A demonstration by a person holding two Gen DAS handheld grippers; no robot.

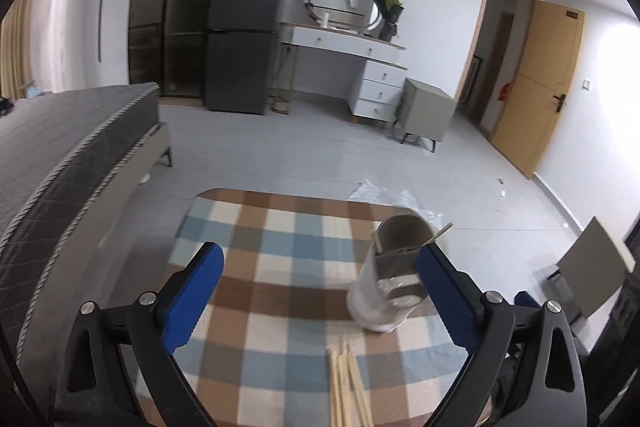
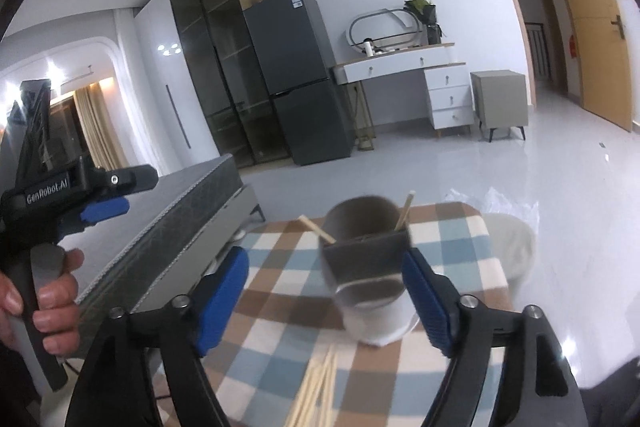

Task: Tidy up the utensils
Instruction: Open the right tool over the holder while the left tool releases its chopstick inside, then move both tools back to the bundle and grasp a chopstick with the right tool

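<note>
1. My right claw (image 2: 324, 301) stands wide open and holds nothing. The utensil holder (image 2: 370, 267) sits between its blue pads (image 2: 222, 297), nearer the right-hand pad than the other; I cannot tell whether that pad touches the holder.

2. My left claw (image 1: 320, 301) is spread just as wide and is also empty. From its own camera the utensil holder (image 1: 390, 271) is just beside its right-hand pad (image 1: 442, 297), off the centre line.

3. The holder stands upright on the checked cloth of the bench (image 1: 280, 227). A few chopsticks (image 2: 404, 215) already lean in it, their tips poking out over the rim.

4. Loose chopsticks (image 1: 348, 387) lie flat on the cloth in a bundle on the near side of the holder, towards me.

5. Risk, as I judge it: the holder looks tall and light, so a sideways brush from either pad while I reach down for the bundle could tip it and spill what is inside.

6. The sticks are thin, flat and lie close together. Closing on them may catch several at once or let one roll off the pads.

7. The holder stands near the far right edge of the bench, so a shove could send it to the floor (image 1: 320, 147).
</note>
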